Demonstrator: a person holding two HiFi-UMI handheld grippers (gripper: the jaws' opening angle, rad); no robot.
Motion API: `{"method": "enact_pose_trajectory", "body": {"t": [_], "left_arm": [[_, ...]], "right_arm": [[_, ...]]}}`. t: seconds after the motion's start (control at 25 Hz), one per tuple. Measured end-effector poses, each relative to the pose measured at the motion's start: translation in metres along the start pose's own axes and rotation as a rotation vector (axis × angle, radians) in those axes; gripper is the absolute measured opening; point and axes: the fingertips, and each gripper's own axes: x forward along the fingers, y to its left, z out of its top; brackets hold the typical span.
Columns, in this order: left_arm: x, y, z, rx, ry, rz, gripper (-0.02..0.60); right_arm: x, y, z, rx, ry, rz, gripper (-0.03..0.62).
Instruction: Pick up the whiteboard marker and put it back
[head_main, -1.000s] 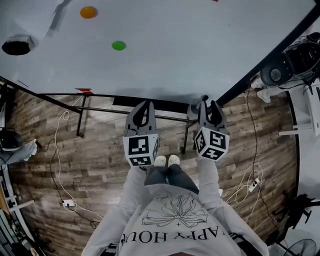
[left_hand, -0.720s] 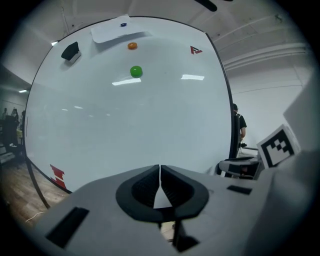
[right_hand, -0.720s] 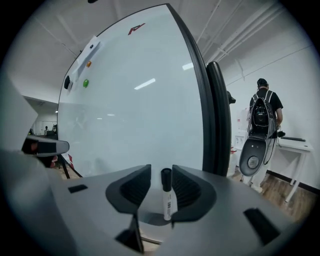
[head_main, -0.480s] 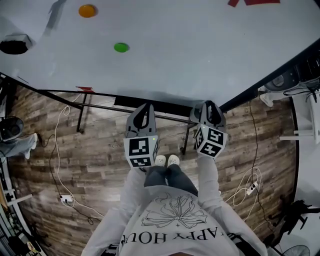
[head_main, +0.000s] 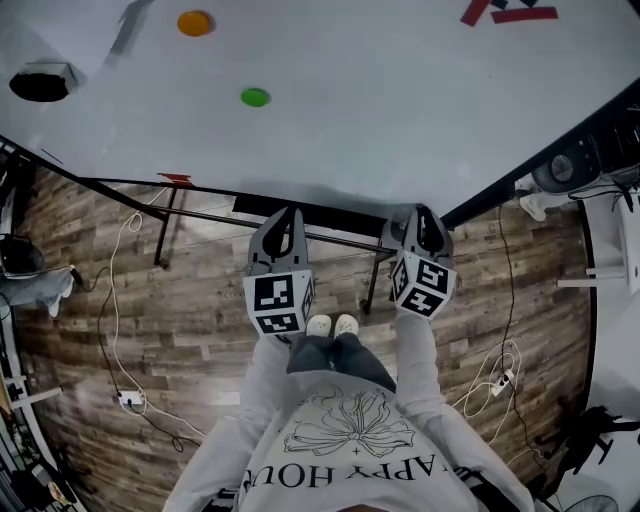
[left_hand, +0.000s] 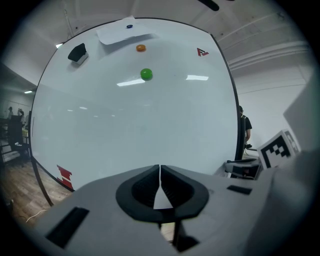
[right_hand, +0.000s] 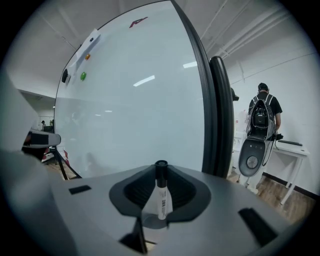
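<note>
Right gripper view, right tool (right_hand: 161, 169) jaws just been closing, now pinching the whiteboard marker (right_hand: 161, 200) upright, whiteboard (right_hand: 135, 100) right ahead, left tool (left_hand: 160, 172) pressed together, nothing in it

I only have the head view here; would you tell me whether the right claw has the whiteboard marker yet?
Observer: Yes. In the right gripper view the right claw has just been closing and now pinches the whiteboard marker, black cap towards the tips.
Operator: Thank you. Is the left claw carrying anything?
Observer: No. The left gripper view shows the left claw shut, with nothing between its jaws.
Operator: Is anyone nearby?
Observer: A person with a backpack stands past the right edge of the whiteboard, back turned.
</note>
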Motion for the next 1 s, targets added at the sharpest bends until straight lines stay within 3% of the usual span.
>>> {"method": "enact_pose_trajectory", "body": {"t": [0.6, 1.0], "left_arm": [[-0.034, 0.021, 0.03, -0.003, -0.085, 0.037, 0.011], [-0.061, 0.045, 0.043, -0.009, -0.126, 0.096, 0.011]], "right_arm": [[-0.049, 0.029, 0.078, -0.046, -0.155, 0.049, 0.067], [-0.048, 0.078, 0.083, -0.128, -0.14, 0.142, 0.067]]}}
